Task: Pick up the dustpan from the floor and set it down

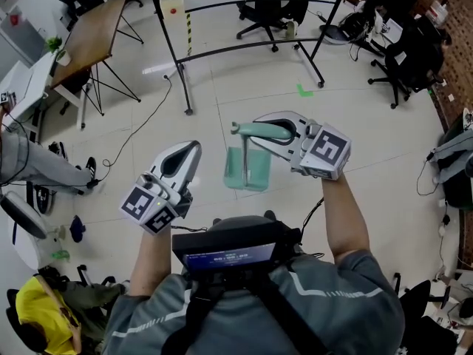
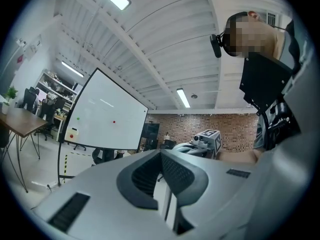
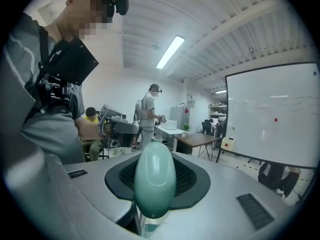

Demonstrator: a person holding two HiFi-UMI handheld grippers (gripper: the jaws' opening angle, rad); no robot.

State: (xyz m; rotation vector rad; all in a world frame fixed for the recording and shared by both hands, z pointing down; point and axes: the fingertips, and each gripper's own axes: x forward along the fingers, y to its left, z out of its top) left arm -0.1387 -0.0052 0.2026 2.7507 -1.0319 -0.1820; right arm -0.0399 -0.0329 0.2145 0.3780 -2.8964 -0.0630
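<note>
A mint-green dustpan (image 1: 247, 170) hangs above the tiled floor in the head view, its pan pointing down. Its rounded handle (image 1: 262, 131) lies between the jaws of my right gripper (image 1: 259, 129), which is shut on it. In the right gripper view the handle's end (image 3: 155, 179) fills the space between the jaws and pokes out past them. My left gripper (image 1: 194, 148) hovers to the left of the pan, apart from it, at about the same height. Its jaws stand together with nothing between them in the left gripper view (image 2: 162, 156).
A whiteboard on a black tube stand (image 1: 244, 46) is ahead, with a green tape mark (image 1: 304, 90) on the floor beside it. A wooden table (image 1: 92, 28) stands at far left, office chairs (image 1: 266, 13) at the back. A seated person in yellow (image 1: 37, 302) is at lower left.
</note>
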